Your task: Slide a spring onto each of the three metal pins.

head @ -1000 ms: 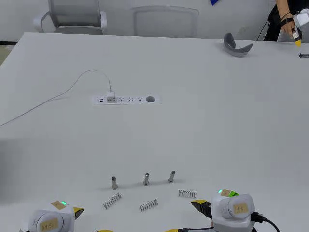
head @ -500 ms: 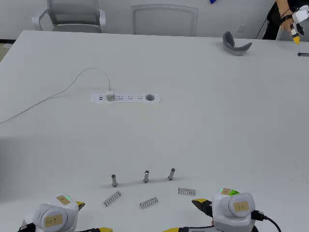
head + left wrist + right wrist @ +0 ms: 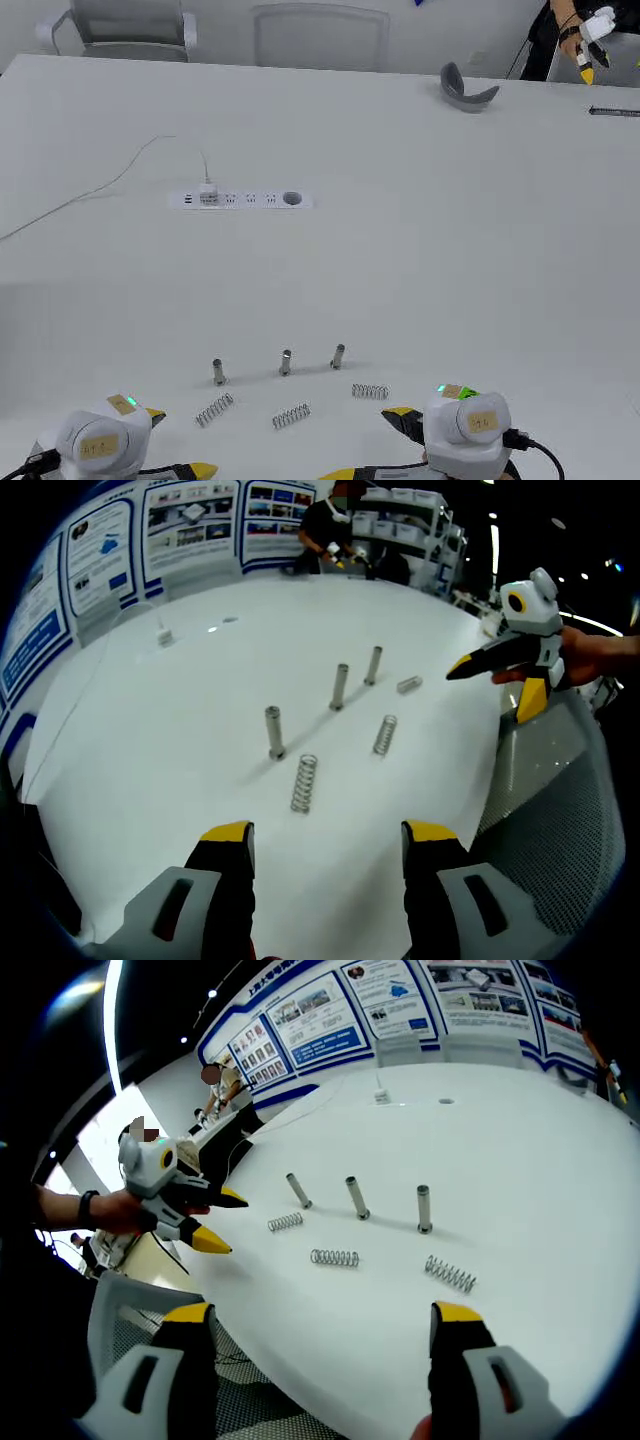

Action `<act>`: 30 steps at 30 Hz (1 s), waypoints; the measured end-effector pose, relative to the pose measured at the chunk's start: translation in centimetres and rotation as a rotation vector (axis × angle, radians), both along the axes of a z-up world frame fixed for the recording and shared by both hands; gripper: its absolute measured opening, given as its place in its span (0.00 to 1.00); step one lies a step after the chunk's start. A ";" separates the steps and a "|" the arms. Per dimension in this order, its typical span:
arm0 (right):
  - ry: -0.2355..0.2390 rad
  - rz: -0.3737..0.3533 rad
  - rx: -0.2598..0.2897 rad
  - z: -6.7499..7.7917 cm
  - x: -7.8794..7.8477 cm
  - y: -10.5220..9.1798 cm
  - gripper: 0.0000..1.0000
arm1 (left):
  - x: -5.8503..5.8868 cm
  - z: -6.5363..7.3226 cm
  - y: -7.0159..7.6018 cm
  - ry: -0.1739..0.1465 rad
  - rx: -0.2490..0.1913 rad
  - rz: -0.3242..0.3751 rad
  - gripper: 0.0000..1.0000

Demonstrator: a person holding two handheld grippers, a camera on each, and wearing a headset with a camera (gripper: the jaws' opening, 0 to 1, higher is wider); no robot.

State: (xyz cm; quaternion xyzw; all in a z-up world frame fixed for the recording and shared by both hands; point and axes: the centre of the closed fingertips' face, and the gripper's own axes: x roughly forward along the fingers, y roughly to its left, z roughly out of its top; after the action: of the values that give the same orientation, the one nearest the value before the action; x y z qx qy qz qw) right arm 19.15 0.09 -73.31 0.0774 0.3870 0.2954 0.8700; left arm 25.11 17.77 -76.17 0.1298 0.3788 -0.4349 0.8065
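Note:
Three short metal pins stand upright in a row near the table's front: left pin (image 3: 218, 371), middle pin (image 3: 285, 362), right pin (image 3: 338, 356). In front of each lies a loose spring: left spring (image 3: 214, 409), middle spring (image 3: 291, 416), right spring (image 3: 369, 391). My left gripper (image 3: 178, 440) hovers at the front left, open and empty, and points at the left spring (image 3: 304, 783) and left pin (image 3: 273, 732). My right gripper (image 3: 365, 443) is open and empty at the front right, with the right spring (image 3: 450, 1273) and right pin (image 3: 423, 1209) just ahead of it.
A white power strip (image 3: 240, 199) with a plugged-in cable lies mid-table. A grey curved object (image 3: 466, 88) rests at the far right, where another person's hand (image 3: 590, 40) works. Chairs stand behind the table. The table's front edge is right under both grippers.
The head camera has shifted, so the scene sits a little further left. Pins and springs have not moved. Both grippers stay open near the front edge.

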 end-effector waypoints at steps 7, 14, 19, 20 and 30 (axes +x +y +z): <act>-0.006 0.001 -0.003 0.3 0.3 0.0 0.90 | 1.1 -0.4 -0.5 0.005 0.000 0.000 0.56; -0.007 -0.006 0.002 0.4 0.3 0.0 0.89 | 1.8 -1.0 -1.5 0.021 -0.002 -0.006 0.50; -0.009 -0.015 0.003 0.5 0.3 -0.2 0.89 | 2.3 -1.5 -2.3 0.030 -0.005 -0.011 0.44; -0.011 -0.017 0.003 0.5 0.3 -0.3 0.89 | 2.3 -1.6 -2.5 0.032 -0.005 -0.010 0.43; -0.013 -0.014 0.014 0.5 0.2 0.1 0.89 | 2.7 -2.7 -3.3 0.038 0.026 -0.010 0.27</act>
State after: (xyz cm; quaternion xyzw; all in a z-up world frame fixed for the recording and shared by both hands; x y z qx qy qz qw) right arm 19.35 0.16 -72.83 0.0845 0.3787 0.2923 0.8741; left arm 27.83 14.52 -78.87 0.1341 0.3991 -0.4364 0.7952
